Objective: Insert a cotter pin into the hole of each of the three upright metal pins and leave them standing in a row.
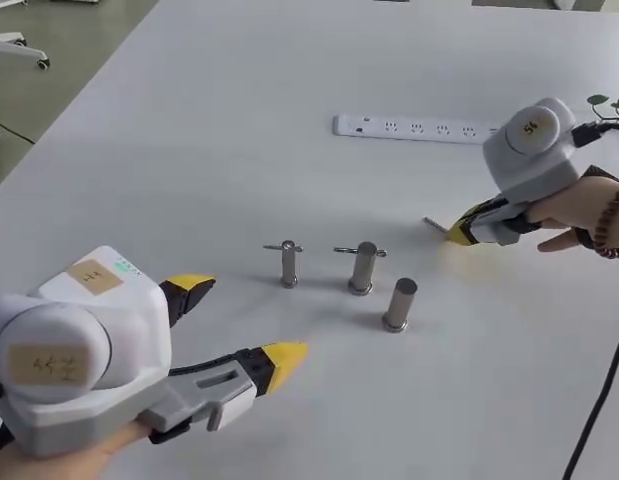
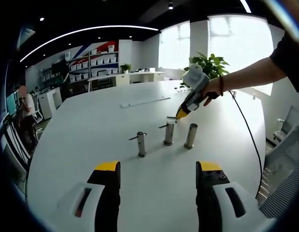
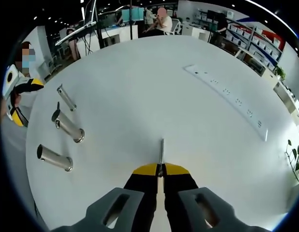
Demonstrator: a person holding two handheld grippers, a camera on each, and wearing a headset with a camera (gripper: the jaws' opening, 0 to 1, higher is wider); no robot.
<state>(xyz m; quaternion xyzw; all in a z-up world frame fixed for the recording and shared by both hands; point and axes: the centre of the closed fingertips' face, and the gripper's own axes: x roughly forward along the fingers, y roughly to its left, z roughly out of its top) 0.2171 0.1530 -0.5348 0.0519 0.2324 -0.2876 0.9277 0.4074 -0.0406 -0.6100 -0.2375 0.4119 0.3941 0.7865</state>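
Observation:
Three upright metal pins stand on the white table [image 1: 189,140]. The left pin [image 1: 289,263] and middle pin [image 1: 362,267] each carry a cotter pin through the top. The right pin [image 1: 398,304] has a bare top. My right gripper [image 1: 457,234] is beyond them, low over the table, shut on a cotter pin [image 1: 434,224] [image 3: 162,152] that sticks out from its tips. In the right gripper view [image 3: 160,169] the three pins [image 3: 68,126] lie off to the left. My left gripper [image 1: 239,320] [image 2: 159,166] is open on the near side, with nothing between its jaws, facing the row [image 2: 169,133].
A white power strip [image 1: 414,128] lies on the table behind the pins. A black cable [image 1: 599,400] runs down the right side. A potted plant [image 2: 209,65] stands past the table's far end. Chairs [image 2: 279,164] and people [image 3: 161,19] are around the table.

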